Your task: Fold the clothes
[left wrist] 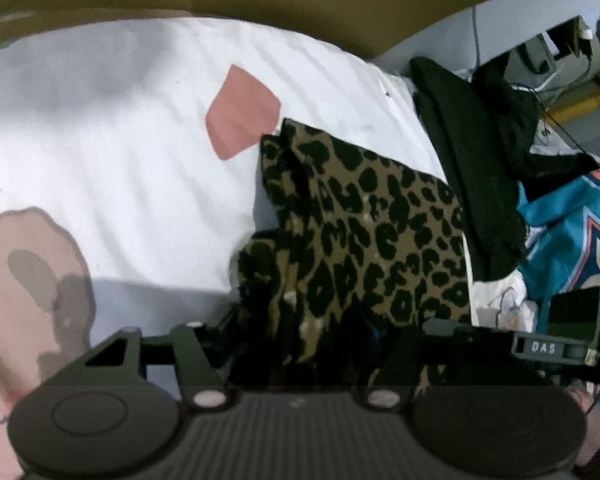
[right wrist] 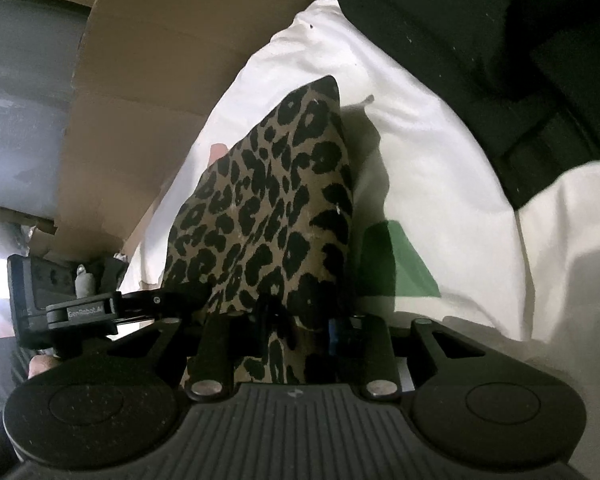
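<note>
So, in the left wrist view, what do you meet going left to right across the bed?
Pale pink print on the sheet → salmon-pink patch → leopard-print garment → black garment → teal printed fabric.

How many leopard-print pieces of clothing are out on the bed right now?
1. The leopard-print garment lies partly folded on the white bedsheet, next to a black garment. Both claws have hold of its near edge. Others may be hidden beneath it or out of view.
</note>
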